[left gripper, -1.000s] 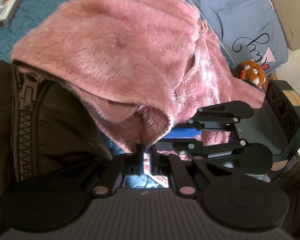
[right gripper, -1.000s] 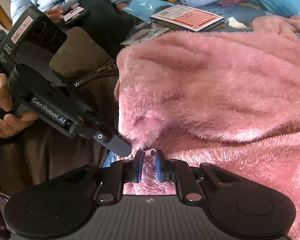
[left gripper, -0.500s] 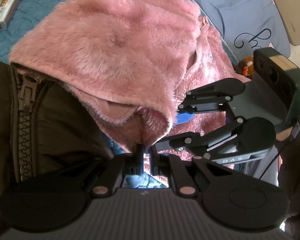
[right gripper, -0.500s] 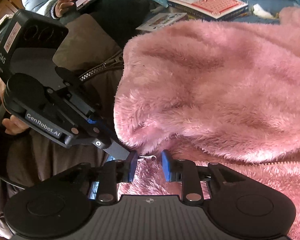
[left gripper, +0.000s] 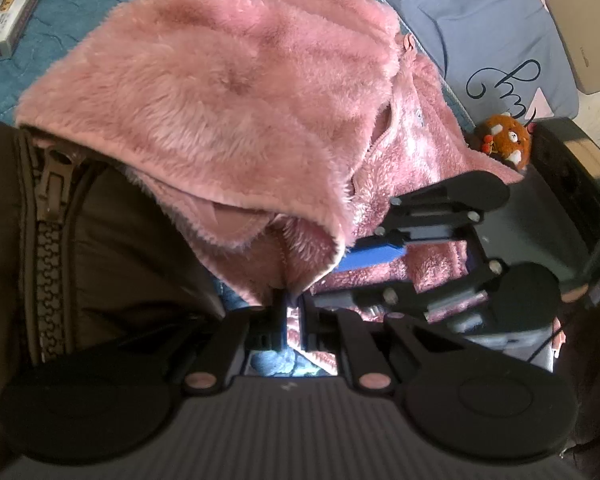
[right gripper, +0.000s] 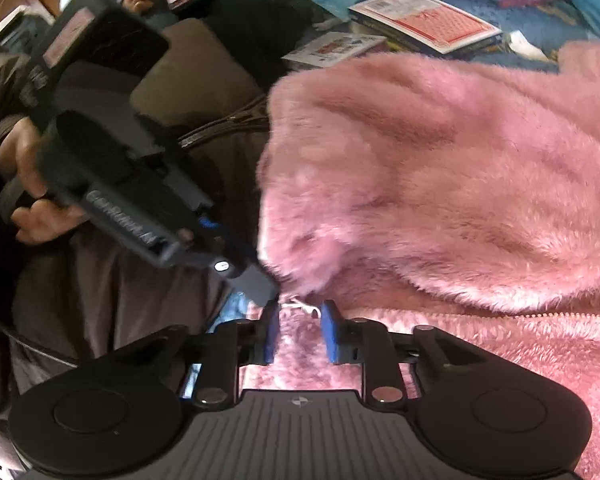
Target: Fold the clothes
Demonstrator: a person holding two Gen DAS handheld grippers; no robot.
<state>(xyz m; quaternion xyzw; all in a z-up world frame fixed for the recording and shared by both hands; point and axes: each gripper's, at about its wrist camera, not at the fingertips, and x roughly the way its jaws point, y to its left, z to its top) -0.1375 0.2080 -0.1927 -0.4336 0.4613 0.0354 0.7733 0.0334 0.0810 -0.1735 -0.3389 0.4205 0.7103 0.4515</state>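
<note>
Pink fleece jacket (left gripper: 228, 92) lies heaped on the bed as your left gripper (left gripper: 293, 312) pinches its edge, while your right gripper (right gripper: 299, 326) has just spread its jaws, releasing the fabric.

pink fleece (right gripper: 440, 184) blocking ahead, brown jacket (left gripper: 112, 248) left

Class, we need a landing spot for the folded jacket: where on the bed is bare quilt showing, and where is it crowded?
Bare blue quilt shows between the pink fleece jacket and the card boxes. The far side around the red-backed box is cluttered.
</note>
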